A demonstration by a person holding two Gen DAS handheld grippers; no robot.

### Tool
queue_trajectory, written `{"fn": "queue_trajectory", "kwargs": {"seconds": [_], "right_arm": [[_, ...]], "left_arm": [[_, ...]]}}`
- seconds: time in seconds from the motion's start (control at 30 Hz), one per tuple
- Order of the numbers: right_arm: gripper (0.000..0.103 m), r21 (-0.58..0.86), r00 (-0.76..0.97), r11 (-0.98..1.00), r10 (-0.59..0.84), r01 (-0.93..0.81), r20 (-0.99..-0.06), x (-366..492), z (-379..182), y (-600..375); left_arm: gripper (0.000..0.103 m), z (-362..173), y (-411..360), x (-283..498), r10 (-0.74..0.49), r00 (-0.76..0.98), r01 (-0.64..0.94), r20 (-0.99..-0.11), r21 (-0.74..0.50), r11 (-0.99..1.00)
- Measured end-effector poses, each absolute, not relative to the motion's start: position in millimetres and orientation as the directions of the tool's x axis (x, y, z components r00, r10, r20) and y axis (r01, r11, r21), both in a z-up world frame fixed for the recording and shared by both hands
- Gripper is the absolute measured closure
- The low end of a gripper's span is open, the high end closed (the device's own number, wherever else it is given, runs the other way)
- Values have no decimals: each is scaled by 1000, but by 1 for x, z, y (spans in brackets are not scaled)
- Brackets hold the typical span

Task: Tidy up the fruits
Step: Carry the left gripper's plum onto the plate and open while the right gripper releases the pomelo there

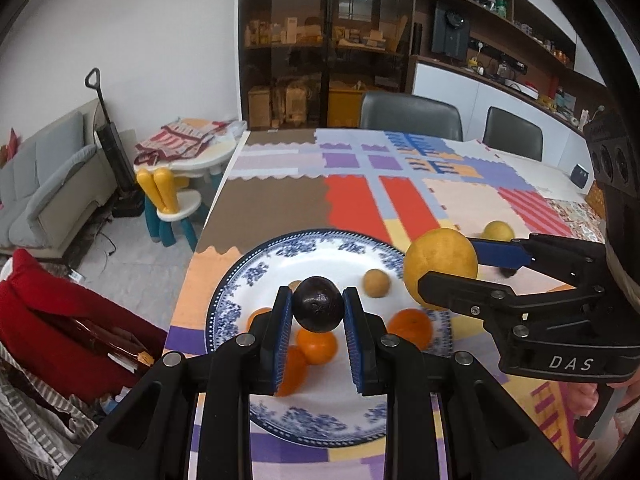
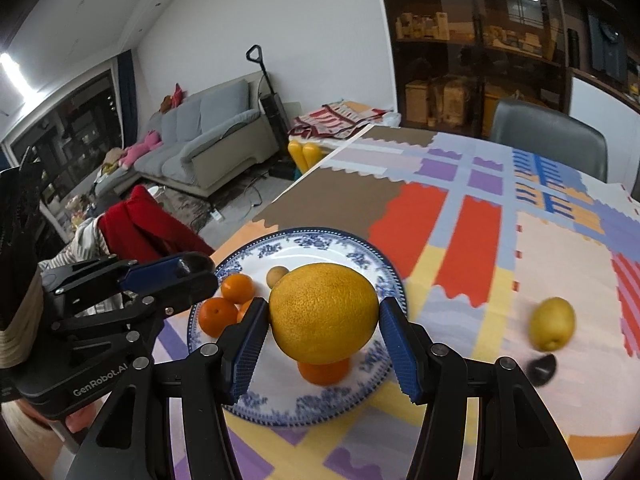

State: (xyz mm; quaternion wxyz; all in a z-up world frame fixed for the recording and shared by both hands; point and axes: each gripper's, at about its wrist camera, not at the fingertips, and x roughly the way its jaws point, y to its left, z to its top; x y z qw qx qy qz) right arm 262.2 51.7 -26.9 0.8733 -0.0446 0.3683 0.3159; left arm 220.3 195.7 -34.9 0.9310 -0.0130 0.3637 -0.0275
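My left gripper (image 1: 317,294) is shut on a small dark purple fruit (image 1: 319,310), held above a blue-and-white plate (image 1: 224,292). On the plate lie several oranges (image 1: 317,347) and a small tan fruit (image 1: 376,283). The right gripper (image 2: 325,304) is shut on a large yellow citrus (image 2: 324,320), just over the same plate (image 2: 312,236) and above an orange (image 2: 324,372). In the left wrist view that citrus (image 1: 440,264) hangs at the plate's right rim. A smaller yellow fruit (image 2: 552,330) and a dark fruit (image 2: 542,366) lie on the tablecloth to the right.
The patchwork tablecloth (image 1: 360,200) stretches away beyond the plate. The table's left edge runs close by the plate, with a red garment (image 1: 60,320) on a chair below it. Grey chairs (image 1: 408,116) stand at the far side. A child's table and stool (image 1: 176,200) stand on the floor.
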Motion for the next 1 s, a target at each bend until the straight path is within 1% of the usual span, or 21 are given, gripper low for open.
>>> {"fn": "queue_trajectory", "kwargs": {"seconds": [0.3, 0.53, 0.57, 0.6, 0.63, 0.83, 1.0], "right_arm": [[45, 154, 487, 785, 511, -600, -709, 281, -48, 76], [45, 165, 472, 785, 511, -597, -719, 287, -58, 80], [45, 165, 481, 784, 517, -599, -708, 286, -55, 79], [45, 161, 491, 785, 518, -598, -701, 284, -53, 78], [45, 155, 502, 787, 517, -597, -694, 283, -49, 78], [44, 139, 540, 807, 501, -574, -677, 275, -36, 65], [44, 121, 567, 822, 482, -556, -667, 261, -26, 48]], "left_arm": [[78, -55, 208, 240, -66, 707, 54, -705, -40, 998], [77, -60, 207, 245, -78, 698, 69, -711, -43, 997], [76, -61, 206, 245, -83, 694, 73, -715, -45, 996], [70, -61, 205, 245, -83, 692, 72, -717, -46, 996], [67, -60, 205, 244, -80, 692, 69, -717, -45, 997], [66, -47, 194, 232, -48, 714, 61, -698, -6, 998], [61, -32, 181, 217, -36, 736, 57, -676, 8, 998]]}}
